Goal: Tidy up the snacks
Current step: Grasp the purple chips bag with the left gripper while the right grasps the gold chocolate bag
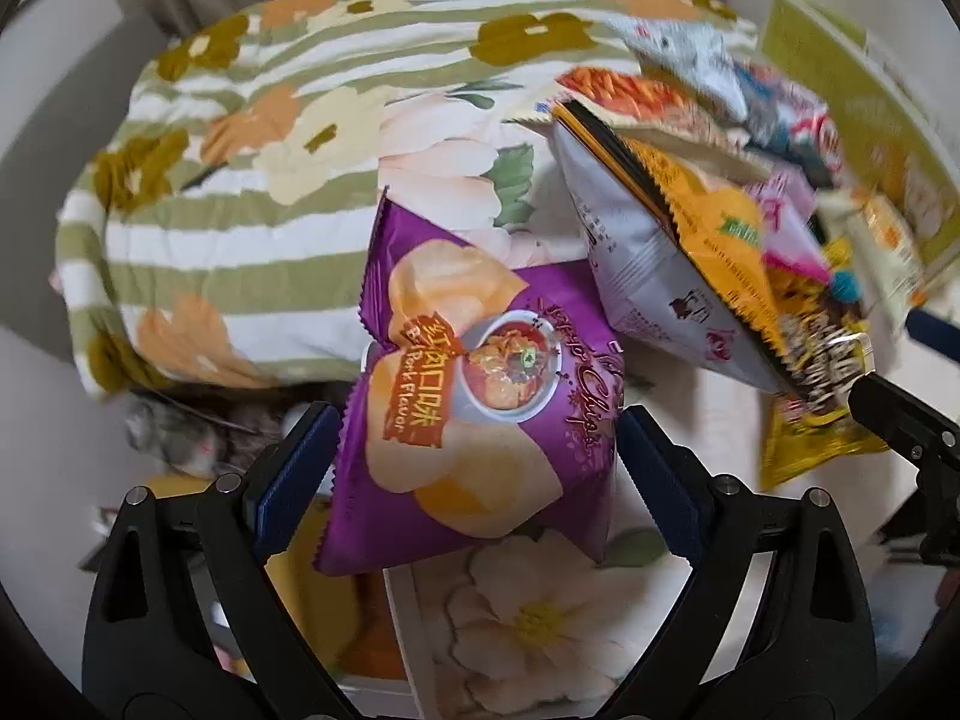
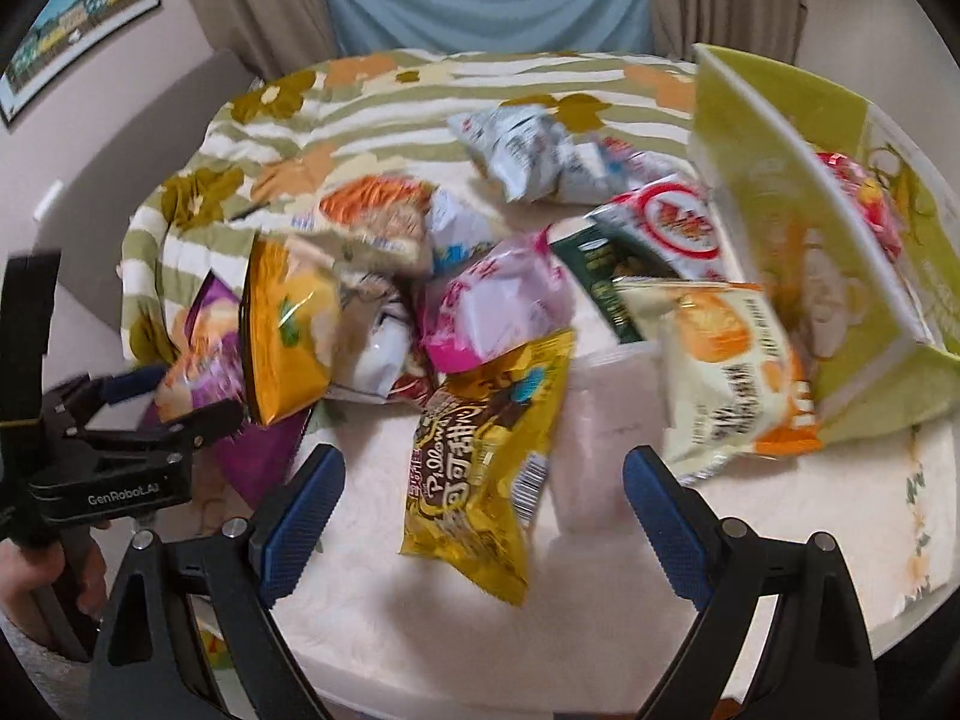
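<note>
A purple pork-flavour chips bag (image 1: 510,324) lies at the table's edge, between the blue pads of my left gripper (image 1: 474,474). The jaws stand wide around it, each pad close to a side of the bag. In the right wrist view the same left gripper (image 2: 174,399) hangs at the far left over that purple bag (image 2: 204,354). My right gripper (image 2: 483,510) is open above a yellow Pillows snack bag (image 2: 480,450) that lies flat on the table, and its pads do not touch it. One of its black fingers (image 1: 900,426) shows at the right of the left wrist view.
Several more snack packets are piled mid-table: an orange-yellow chips bag (image 2: 288,324), a pink packet (image 2: 498,306), a white-and-orange bag (image 2: 726,372). A tall green carton (image 2: 840,228) stands at the right. A striped floral quilt (image 1: 240,210) lies behind. The cloth-covered table (image 2: 600,588) shows in front.
</note>
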The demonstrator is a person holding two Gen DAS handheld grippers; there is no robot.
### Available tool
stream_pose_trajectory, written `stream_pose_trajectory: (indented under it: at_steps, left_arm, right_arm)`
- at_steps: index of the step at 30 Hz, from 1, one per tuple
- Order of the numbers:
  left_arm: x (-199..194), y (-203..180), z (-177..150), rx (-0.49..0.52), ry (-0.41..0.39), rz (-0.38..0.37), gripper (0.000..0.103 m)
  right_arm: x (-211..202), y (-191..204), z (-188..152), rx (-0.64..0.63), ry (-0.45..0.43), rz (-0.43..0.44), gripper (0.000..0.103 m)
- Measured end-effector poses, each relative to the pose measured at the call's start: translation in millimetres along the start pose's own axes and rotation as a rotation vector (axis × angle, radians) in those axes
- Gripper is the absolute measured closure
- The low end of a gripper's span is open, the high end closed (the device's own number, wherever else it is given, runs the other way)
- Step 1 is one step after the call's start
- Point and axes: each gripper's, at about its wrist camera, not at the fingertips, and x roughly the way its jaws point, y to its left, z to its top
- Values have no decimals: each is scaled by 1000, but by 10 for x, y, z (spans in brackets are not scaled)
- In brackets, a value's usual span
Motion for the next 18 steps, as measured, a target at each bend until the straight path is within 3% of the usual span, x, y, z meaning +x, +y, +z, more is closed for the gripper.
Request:
stream_pose_trajectory:
  at_steps: [8, 13, 18]
  left_arm:
    - [140, -77, 74, 51, 11, 53, 11]
    - [129, -61, 110, 65, -1, 43, 29]
    - [83, -66, 119, 64, -4, 28, 35]
  right_arm:
    - [224, 97, -10, -51, 4, -50, 11]
    - [305, 119, -2, -67, 19, -57, 14]
    - [344, 142, 0, -81, 27, -59, 18]
